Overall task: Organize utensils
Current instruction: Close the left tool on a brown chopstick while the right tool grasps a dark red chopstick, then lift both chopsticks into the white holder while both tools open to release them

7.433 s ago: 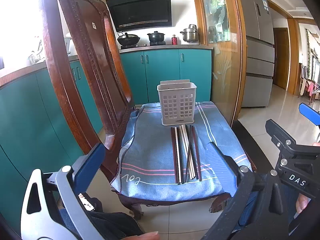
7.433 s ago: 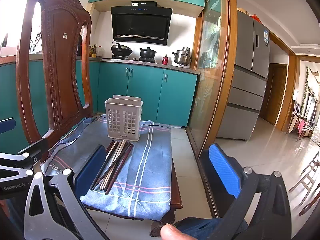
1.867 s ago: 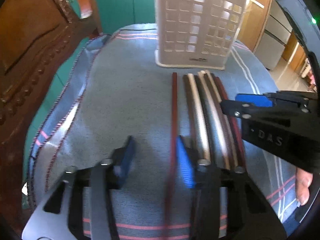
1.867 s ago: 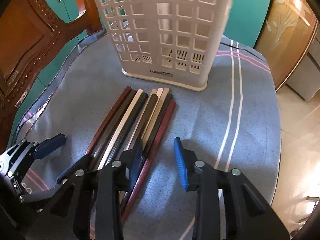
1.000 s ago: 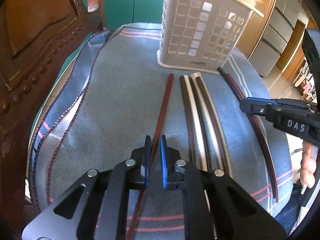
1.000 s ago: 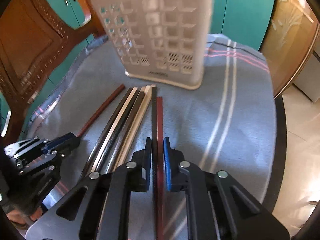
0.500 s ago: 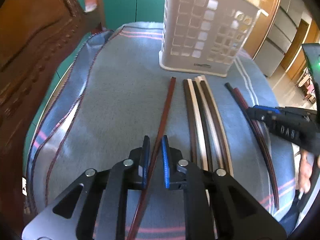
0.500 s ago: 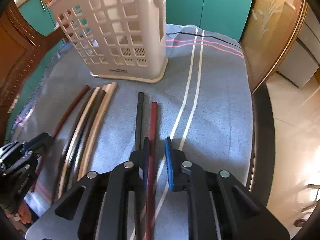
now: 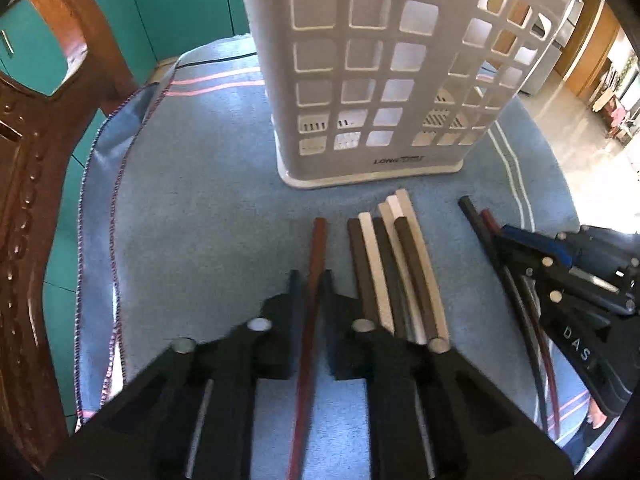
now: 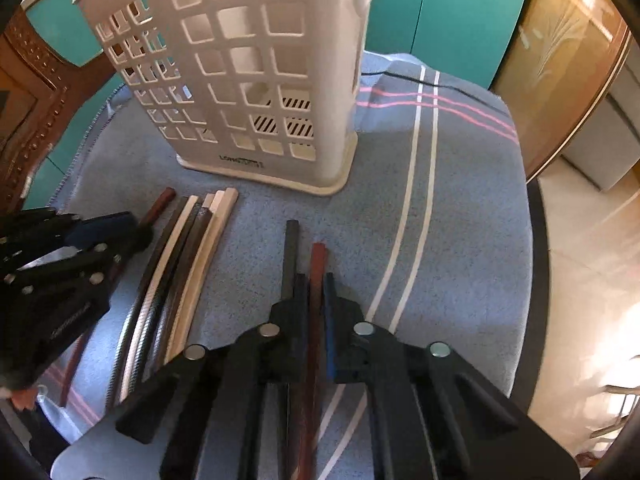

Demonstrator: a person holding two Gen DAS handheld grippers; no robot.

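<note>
A white slotted utensil basket [image 9: 384, 80] stands upright on a blue striped cloth [image 9: 200, 208]; it also shows in the right wrist view [image 10: 256, 80]. My left gripper [image 9: 310, 280] is shut on a single red-brown chopstick [image 9: 318, 248]. My right gripper [image 10: 312, 280] is shut on a red chopstick [image 10: 318, 260] with a black chopstick [image 10: 290, 248] beside it under the left finger. Several brown and white chopsticks [image 9: 392, 264] lie side by side on the cloth between the grippers and also show in the right wrist view [image 10: 188, 248].
The cloth covers the seat of a carved wooden chair, whose back [image 9: 28, 200] rises on the left. Teal cabinets [image 10: 440, 8] stand behind. The seat's right edge [image 10: 536, 240] drops to a tiled floor.
Both grippers have moved forward toward the basket, each still shut on its chopstick. The basket now looms larger in both views.
</note>
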